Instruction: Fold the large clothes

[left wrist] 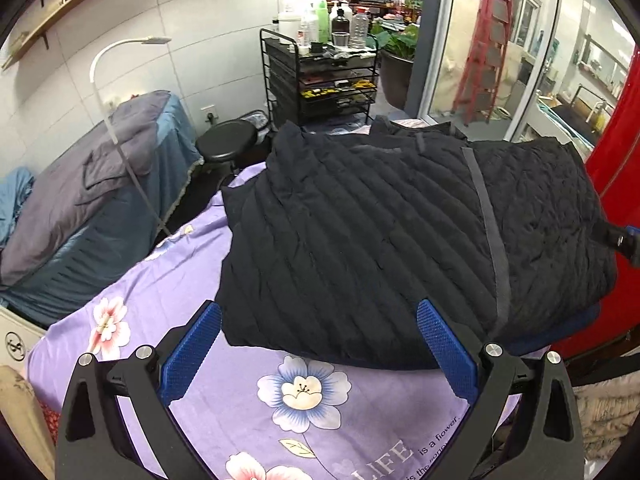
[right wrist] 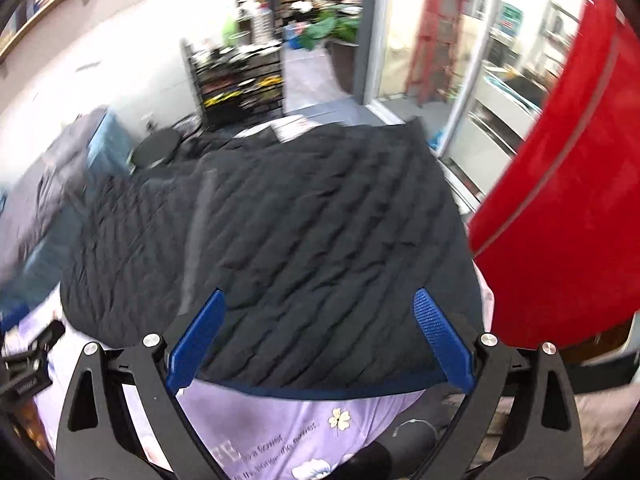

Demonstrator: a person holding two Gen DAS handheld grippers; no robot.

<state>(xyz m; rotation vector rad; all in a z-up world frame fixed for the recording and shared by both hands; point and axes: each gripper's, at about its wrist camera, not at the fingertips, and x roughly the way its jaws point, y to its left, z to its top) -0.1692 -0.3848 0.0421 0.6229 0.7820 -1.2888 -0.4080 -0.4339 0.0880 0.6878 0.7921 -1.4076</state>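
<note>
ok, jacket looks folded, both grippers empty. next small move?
Probably lower the left gripper to press the quilted jacket flat: it lies folded but puffy on the floral sheet, and both it and the right gripper are open with nothing held.

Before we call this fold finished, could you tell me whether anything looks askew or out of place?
The folded jacket lies compact on the purple floral sheet, but a dark blue layer peeks out beneath its near edge.

Black gripper frames with silver screws carry blue, seemingly ribbed fingers [left wrist: 192, 352].
</note>
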